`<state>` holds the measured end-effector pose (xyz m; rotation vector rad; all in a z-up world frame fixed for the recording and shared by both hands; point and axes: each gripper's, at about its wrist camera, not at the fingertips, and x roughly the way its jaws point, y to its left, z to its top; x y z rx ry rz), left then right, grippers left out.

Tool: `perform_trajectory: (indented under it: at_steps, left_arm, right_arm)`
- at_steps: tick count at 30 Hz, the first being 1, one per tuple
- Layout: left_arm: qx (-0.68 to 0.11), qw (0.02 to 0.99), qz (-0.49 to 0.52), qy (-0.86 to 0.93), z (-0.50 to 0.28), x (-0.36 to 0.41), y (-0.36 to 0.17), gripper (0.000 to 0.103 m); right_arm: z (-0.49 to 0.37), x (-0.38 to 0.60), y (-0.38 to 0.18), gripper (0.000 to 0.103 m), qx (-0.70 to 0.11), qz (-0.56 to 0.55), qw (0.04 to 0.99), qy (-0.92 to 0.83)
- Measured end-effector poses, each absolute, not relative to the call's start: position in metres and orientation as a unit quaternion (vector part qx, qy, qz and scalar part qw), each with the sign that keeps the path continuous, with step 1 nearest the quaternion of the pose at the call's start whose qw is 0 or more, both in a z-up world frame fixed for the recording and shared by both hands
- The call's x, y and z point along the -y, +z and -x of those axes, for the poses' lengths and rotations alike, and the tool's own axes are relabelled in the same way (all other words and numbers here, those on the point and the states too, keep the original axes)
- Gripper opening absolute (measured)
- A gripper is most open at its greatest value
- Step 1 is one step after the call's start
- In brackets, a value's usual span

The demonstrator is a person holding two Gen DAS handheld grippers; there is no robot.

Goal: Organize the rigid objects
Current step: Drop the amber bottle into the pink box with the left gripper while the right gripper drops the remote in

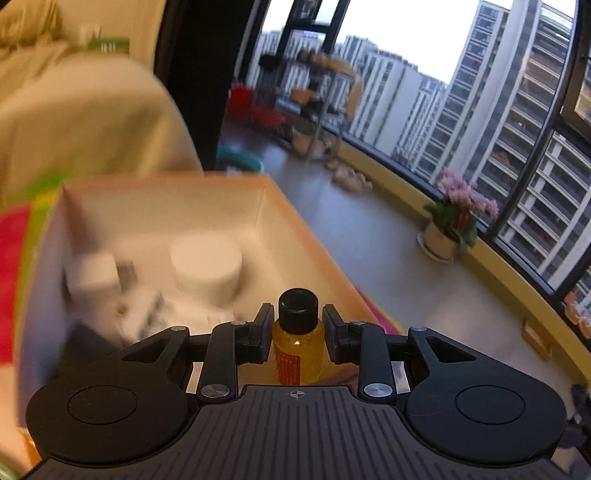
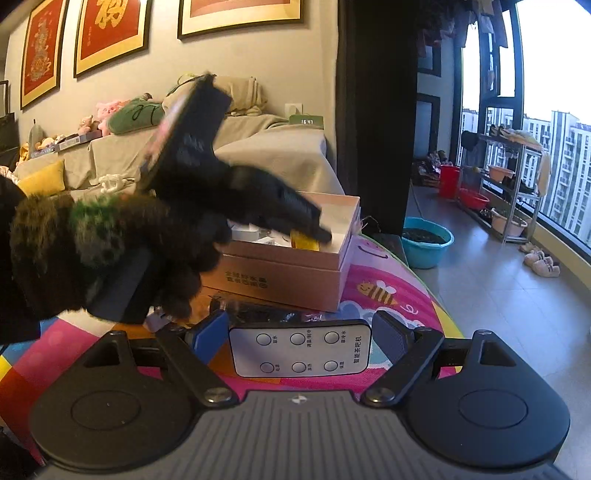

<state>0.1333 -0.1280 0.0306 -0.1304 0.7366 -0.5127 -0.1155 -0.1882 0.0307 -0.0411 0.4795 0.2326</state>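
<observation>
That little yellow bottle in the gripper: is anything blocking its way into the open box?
Nothing visible does. The yellow bottle, held by the left gripper, hangs at the open box's near edge. A white jar and other blurred items already sit inside, left of it.

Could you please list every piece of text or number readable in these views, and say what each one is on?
"16:47": green clock on the sofa.
"智能茶吧机": white remote, along its right end.
Remote button captions: too small to read.
Dark print on the cardboard box side: blurred.
Gold character on the red framed picture: not legible.
Orange label on the yellow bottle: unreadable.
</observation>
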Motion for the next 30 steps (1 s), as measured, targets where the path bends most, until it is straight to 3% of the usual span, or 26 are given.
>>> perform_trajectory:
  at_steps: [10, 14, 18, 23, 30]
  left_arm:
    - [-0.264, 0.917, 0.134, -0.266, -0.077, 0.063, 0.059, 0.031]
    - [-0.234, 0.935, 0.100, -0.247, -0.035, 0.034, 0.062, 0.031]
    - [-0.246, 0.945, 0.037, -0.211, 0.005, 0.012, 0.049, 0.031]
    - [-0.278, 0.939, 0.042, -0.198, 0.024, -0.016, 0.033, 0.031]
    - [-0.295, 0.941, 0.021, -0.162, 0.044, -0.052, 0.021, 0.031]
  right_arm:
    - [0.103, 0.189, 0.042, 0.085, -0.242, 0.019, 0.963, 0.116]
    - [0.091, 0.189, 0.067, 0.085, -0.224, 0.016, 0.967, 0.119]
    - [0.056, 0.182, 0.104, 0.085, -0.199, 0.007, 0.971, 0.131]
    - [-0.026, 0.157, 0.141, 0.086, -0.158, -0.019, 0.982, 0.103]
    - [-0.045, 0.152, 0.121, 0.086, -0.220, -0.048, 0.971, 0.079]
